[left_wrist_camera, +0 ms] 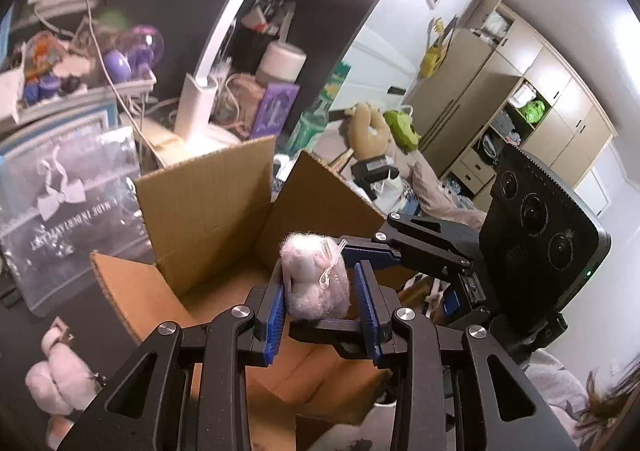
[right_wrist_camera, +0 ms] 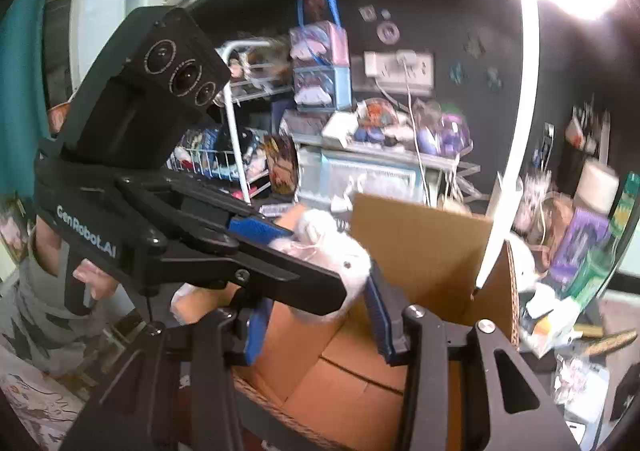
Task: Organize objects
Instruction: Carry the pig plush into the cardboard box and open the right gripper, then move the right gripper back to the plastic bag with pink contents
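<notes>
A small fluffy pale-pink plush toy (left_wrist_camera: pixel 312 283) (right_wrist_camera: pixel 344 257) with a thin loop hangs over the open cardboard box (left_wrist_camera: pixel 208 203) (right_wrist_camera: pixel 420 251). My left gripper (left_wrist_camera: pixel 319 269) is shut on it, its blue pads pressing the toy's two sides. My right gripper (left_wrist_camera: pixel 320 287) comes in from the right and holds the same toy crosswise, one finger above it and one below. In the right wrist view my right gripper (right_wrist_camera: pixel 320 291) has the fur between its blue pads, and my left gripper (right_wrist_camera: pixel 316 263) crosses in front and hides part of the toy. The box's inside looks bare.
Another white plush (left_wrist_camera: pixel 56 375) lies on the dark desk at the lower left. A clear lettered bag (left_wrist_camera: pixel 68 211) leans left of the box. A white lamp (left_wrist_camera: pixel 200 103) and cluttered shelves (right_wrist_camera: pixel 360 147) stand behind it. A hand (right_wrist_camera: pixel 92 275) grips the left tool.
</notes>
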A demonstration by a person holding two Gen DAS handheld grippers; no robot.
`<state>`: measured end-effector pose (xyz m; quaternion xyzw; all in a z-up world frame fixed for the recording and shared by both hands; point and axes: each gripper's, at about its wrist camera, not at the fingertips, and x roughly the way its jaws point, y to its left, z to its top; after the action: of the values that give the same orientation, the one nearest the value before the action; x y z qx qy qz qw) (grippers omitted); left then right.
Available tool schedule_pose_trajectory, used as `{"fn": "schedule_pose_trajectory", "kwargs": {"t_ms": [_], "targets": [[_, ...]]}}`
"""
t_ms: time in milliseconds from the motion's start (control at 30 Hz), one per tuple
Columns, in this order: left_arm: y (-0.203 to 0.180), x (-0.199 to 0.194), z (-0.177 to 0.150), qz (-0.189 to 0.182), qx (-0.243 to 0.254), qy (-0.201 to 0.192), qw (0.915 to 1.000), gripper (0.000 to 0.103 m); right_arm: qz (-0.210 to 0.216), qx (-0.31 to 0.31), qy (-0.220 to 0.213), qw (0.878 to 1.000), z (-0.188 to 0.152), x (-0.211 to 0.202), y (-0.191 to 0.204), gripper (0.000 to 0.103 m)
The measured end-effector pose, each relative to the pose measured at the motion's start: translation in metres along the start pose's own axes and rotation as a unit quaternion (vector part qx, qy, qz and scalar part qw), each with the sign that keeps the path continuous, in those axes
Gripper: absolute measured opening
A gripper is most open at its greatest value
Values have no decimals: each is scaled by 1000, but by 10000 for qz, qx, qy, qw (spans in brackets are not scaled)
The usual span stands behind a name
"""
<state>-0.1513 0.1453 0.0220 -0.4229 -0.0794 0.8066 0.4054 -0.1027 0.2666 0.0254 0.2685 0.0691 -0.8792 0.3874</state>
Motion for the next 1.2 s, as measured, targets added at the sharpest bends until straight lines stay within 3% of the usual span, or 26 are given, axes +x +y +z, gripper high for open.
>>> {"fn": "schedule_pose_trajectory", "kwargs": {"t_ms": [100, 167, 233, 333, 533, 733, 867, 1067, 1200], "targets": [[5, 6, 1, 22, -78, 111, 9999, 29, 66, 130, 223, 9996, -2, 4, -9, 40], [8, 8, 2, 94, -113, 167, 9998, 42, 7, 119, 308, 9995, -2, 6, -11, 42], [8, 7, 1, 198, -104, 171, 9996, 66, -56, 105, 340, 9994, -1, 7, -12, 48], [8, 3, 0, 194, -86, 145, 9997, 69, -66, 89, 308, 9995, 0, 5, -13, 64], [1, -29, -5, 356, 100, -235, 9990, 74, -7, 3, 166, 9999, 5, -1, -2, 64], [2, -88, -26, 592, 222, -876, 9941, 86, 464, -351, -172, 9982, 11, -15, 39, 64], [14, -127, -53, 1046, 156, -1271, 9862, 90, 896, -626, -250, 9937, 12, -12, 80, 64], [45, -161, -104, 1547, -108, -1624, 9745, 91, 1673, -815, 26, 9825, -4, 23, 136, 64], [73, -174, -137, 1875, -365, -1715, 9665, 91, 1929, -675, 475, 9777, -28, 62, 162, 64]]}}
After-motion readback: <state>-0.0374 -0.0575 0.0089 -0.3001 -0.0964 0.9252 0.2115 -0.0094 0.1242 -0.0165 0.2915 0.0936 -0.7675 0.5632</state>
